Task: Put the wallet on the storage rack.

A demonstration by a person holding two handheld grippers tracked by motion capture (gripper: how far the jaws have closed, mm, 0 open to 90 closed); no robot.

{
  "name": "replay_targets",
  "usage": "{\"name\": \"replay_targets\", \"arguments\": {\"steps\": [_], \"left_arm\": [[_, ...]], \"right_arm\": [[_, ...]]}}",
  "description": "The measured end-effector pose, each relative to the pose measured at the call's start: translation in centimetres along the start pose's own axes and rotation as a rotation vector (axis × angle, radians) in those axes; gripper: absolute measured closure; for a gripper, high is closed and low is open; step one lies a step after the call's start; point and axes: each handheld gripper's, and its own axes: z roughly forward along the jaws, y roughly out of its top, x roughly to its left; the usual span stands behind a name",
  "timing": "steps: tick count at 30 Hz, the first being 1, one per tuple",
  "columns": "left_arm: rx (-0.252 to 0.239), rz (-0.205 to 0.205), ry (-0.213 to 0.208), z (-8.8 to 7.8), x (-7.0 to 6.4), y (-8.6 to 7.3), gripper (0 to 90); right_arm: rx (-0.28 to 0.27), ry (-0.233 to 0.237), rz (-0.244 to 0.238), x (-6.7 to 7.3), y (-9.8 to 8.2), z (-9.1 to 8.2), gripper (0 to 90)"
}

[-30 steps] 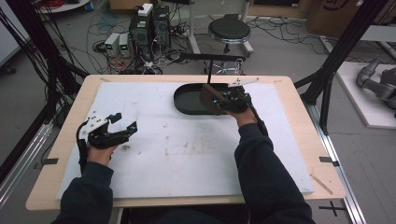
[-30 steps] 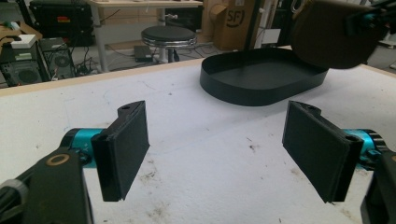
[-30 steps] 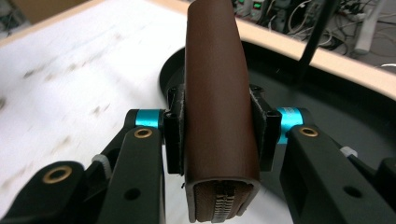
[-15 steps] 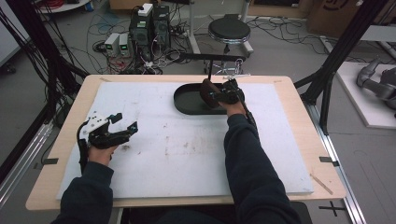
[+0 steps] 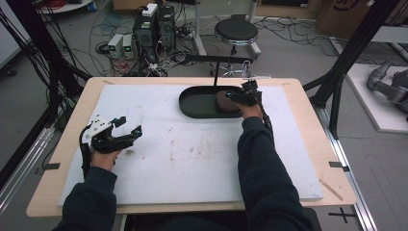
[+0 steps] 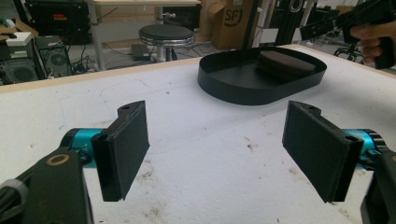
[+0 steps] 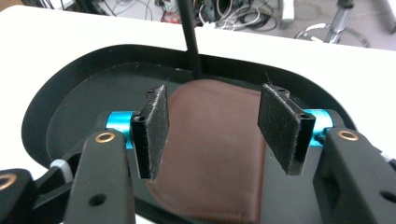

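Note:
A flat brown leather pouch (image 7: 210, 140) lies in the right half of a black oval tray (image 7: 70, 93), with its near end between and below the pads of my right gripper (image 7: 215, 107). Those jaws have just been opening and stand apart from the pouch. From above, the right gripper (image 5: 239, 96) hovers at the tray's (image 5: 192, 108) right end over the pouch (image 5: 223, 101). My left gripper (image 5: 129, 126) rests low over the white mat at the left, open with nothing between its pads (image 6: 123, 149); it looks toward the tray (image 6: 233, 86) and pouch (image 6: 285, 63).
A white foam mat (image 5: 192, 154) covers most of the wooden table (image 5: 57, 192). A thin black post with a crossbar (image 5: 215, 72) stands just behind the tray. A stool (image 5: 235, 31), computers and cables sit on the floor beyond the far edge.
The right hand has shifted farther over the tray's right end and dipped lower. Its jaws have spread apart, and the brown pouch now lies in the tray. The left hand has stayed put.

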Motion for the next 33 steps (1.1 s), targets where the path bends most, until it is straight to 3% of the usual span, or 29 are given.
{"name": "replay_targets", "arguments": {"steps": [3, 9, 12, 14, 17, 19, 20, 26, 30, 33], "left_arm": [[0.001, -0.002, 0.0, 0.1, 0.0, 0.0, 22.6], [0.001, -0.002, -0.009, 0.2, -0.2, 0.0, 22.6], [-0.007, -0.002, -0.006, 0.2, -0.2, 0.0, 19.3], [-0.013, -0.007, -0.011, 0.3, -0.3, 0.1, 19.2], [-0.013, -0.003, -0.008, 0.3, -0.4, 0.1, 19.2], [-0.011, 0.001, -0.008, 0.2, -0.3, 0.1, 19.2], [-0.011, 0.001, -0.009, 0.2, -0.3, 0.1, 19.3], [-0.008, -0.003, 0.002, 0.3, -0.3, 0.1, 19.2], [-0.007, 0.003, 0.003, 0.4, -0.4, 0.1, 19.3], [-0.012, 0.004, 0.011, 0.2, -0.3, 0.1, 19.3]], "right_arm": [[0.006, 0.021, -0.008, -0.8, 0.2, -1.8, 41.0], [0.004, 0.037, -0.113, -1.4, 0.5, -6.2, 34.7], [-0.037, 0.016, -0.192, -1.2, -0.3, -8.2, 29.7], [-0.031, 0.003, -0.193, -1.4, -1.0, -9.3, 23.3], [-0.062, 0.019, -0.188, -1.7, -2.2, -10.6, 22.0], [-0.024, 0.006, -0.18, -1.6, -2.7, -11.1, 20.3], [-0.038, 0.017, -0.182, -1.5, -3.1, -11.5, 20.3], [-0.09, 0.024, -0.238, -0.7, -6.3, -13.6, 20.3], [-0.085, 0.019, -0.274, -0.5, -8.8, -14.5, 20.3], [-0.098, 0.018, -0.263, -0.7, -10.4, -15.0, 20.3]]}}
